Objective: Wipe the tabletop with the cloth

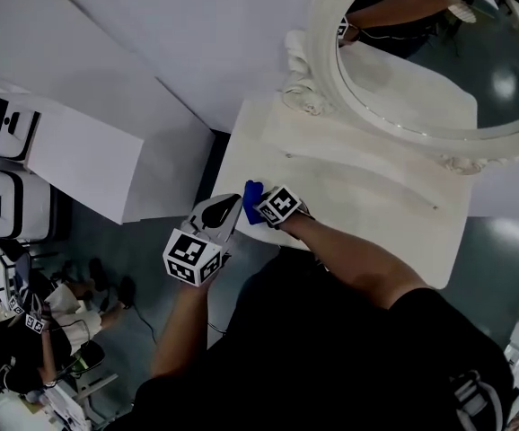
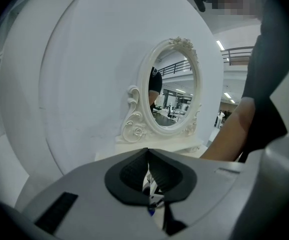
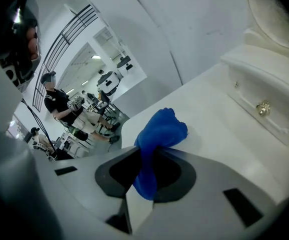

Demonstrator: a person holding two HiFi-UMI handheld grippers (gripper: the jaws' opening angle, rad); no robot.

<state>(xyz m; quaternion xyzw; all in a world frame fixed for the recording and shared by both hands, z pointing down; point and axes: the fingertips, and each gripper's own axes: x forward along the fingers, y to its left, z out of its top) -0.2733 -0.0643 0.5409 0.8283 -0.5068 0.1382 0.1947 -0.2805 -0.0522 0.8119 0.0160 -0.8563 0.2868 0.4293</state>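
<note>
Our right gripper (image 3: 145,170) pinches the crumpled blue cloth (image 3: 162,131) at the white tabletop's (image 1: 367,196) nine o'clock edge; we judge the sweep runs toward three. Our left gripper (image 2: 148,176) is closed, empty.

Head view steeply down, 2 gripper views low, sharing tabletop (image 1: 358,196)

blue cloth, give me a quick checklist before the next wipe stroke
1. Grip: ok. The right gripper is shut on the blue cloth.
2. Cloth spread: not ok. It is bunched into a wad, not flat.
3. Contact with the tabletop: cannot tell. The wad looks to be at the surface, near the table's edge.
4. Path: ok. Bare surface ahead, up to the drawer.
5. Left gripper: ok. Jaws together, empty, beside the right one.
</note>
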